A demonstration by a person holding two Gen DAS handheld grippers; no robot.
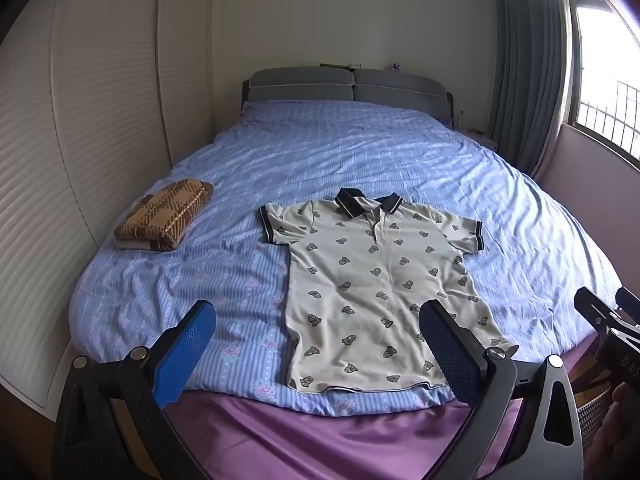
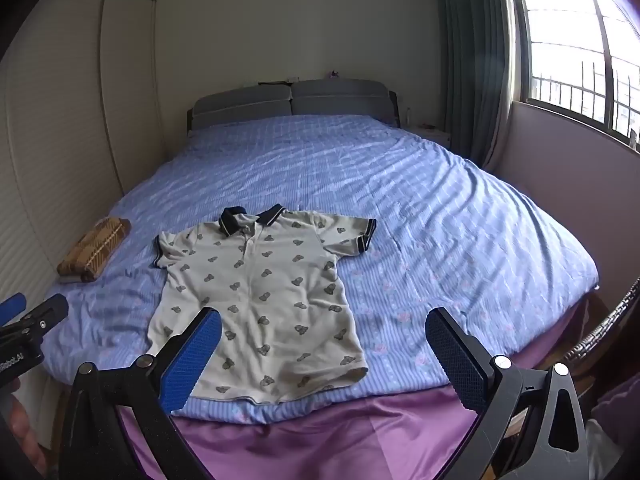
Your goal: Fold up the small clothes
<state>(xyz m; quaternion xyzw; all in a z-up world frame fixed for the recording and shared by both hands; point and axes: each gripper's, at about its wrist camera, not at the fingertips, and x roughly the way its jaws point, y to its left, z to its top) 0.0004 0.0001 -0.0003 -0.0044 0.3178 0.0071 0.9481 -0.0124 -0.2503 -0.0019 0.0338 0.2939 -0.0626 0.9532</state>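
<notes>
Lying flat, polo shirt (image 1: 376,280), folded brown garment (image 1: 166,214) well apart

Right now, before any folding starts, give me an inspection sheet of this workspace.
Surface: bed with blue patterned cover, wrinkled; purple sheet showing at the near edge.
Job's things: cream polo shirt spread flat, unfolded, collar toward the headboard.
Clutter: brown plaid folded cloth left of the shirt, apart from it.
Grippers: left gripper open, empty; right gripper open, empty; both above the near edge.
Cables: nothing seen.
Surroundings: wardrobe doors, grey headboard, curtain, barred window.
</notes>
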